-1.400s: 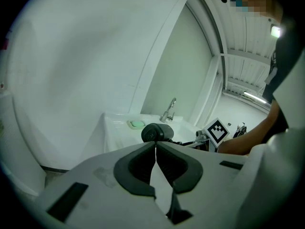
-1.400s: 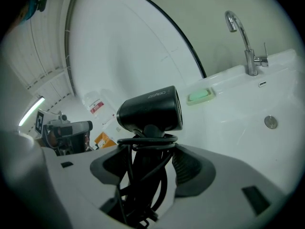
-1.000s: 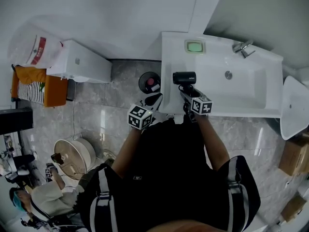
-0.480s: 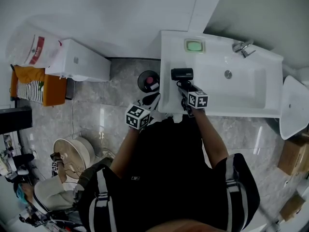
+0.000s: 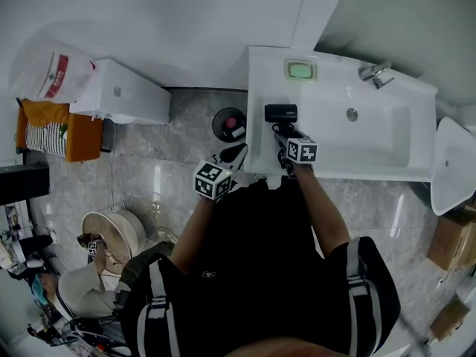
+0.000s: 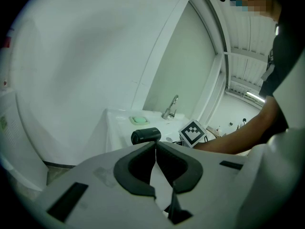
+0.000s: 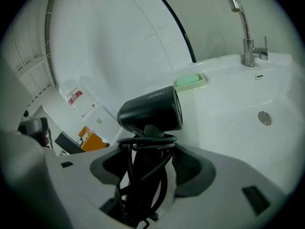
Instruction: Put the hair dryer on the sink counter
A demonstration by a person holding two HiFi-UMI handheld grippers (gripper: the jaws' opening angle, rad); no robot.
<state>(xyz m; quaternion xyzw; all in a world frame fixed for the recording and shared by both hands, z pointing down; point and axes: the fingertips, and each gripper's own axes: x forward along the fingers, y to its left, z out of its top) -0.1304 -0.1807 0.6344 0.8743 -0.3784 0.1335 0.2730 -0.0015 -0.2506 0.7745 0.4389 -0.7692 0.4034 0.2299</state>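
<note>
Hair dryer between right gripper jaws; over sink counter

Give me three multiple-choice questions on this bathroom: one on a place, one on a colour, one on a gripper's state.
1. Where is the soap dish?
A) in the basin
B) on the sink counter
C) on the floor

2. What colour is the hair dryer?
A) white
B) pink
C) black

3. What state is the left hand-held gripper in?
A) shut on nothing
B) wide open
C) shut on the hair dryer

Answers:
1 B: it rests at the counter's back edge.
2 C: its barrel is black.
3 A: its jaws meet on nothing; the right hand-held gripper holds the hair dryer.
</note>
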